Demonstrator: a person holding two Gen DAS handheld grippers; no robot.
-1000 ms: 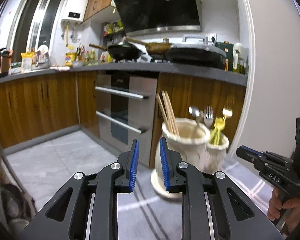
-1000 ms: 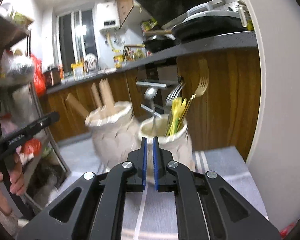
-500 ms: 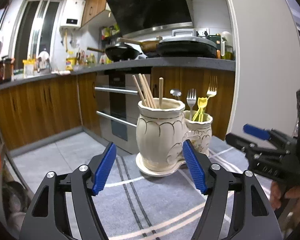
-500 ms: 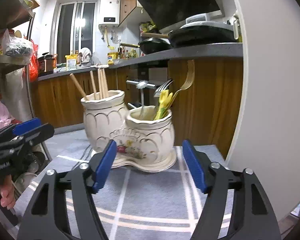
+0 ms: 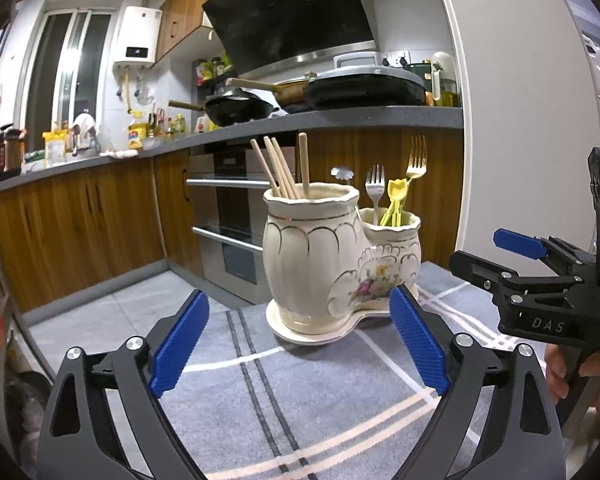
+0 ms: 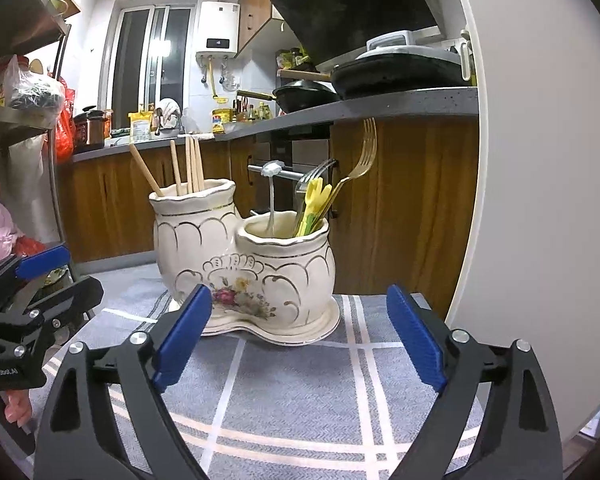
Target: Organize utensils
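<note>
A cream ceramic double utensil holder (image 5: 320,264) stands on a grey striped tablecloth (image 5: 300,400); it also shows in the right wrist view (image 6: 244,268). Its taller pot holds several wooden chopsticks (image 5: 284,168). Its lower pot holds a silver fork (image 5: 375,192), a gold fork (image 5: 414,160), yellow plastic picks (image 5: 396,204) and a spoon (image 6: 272,196). My left gripper (image 5: 300,348) is open and empty in front of the holder. My right gripper (image 6: 300,336) is open and empty, also just short of the holder.
The table's far edge drops to a tiled kitchen floor (image 5: 100,304). Wooden cabinets and an oven (image 5: 228,216) stand behind. A white wall (image 5: 520,120) rises to the right. A shelf rack with bags (image 6: 24,92) stands to the left.
Both grippers went from shut to wide open and pulled back from the holder. The holder now stands steady and upright on the cloth.
</note>
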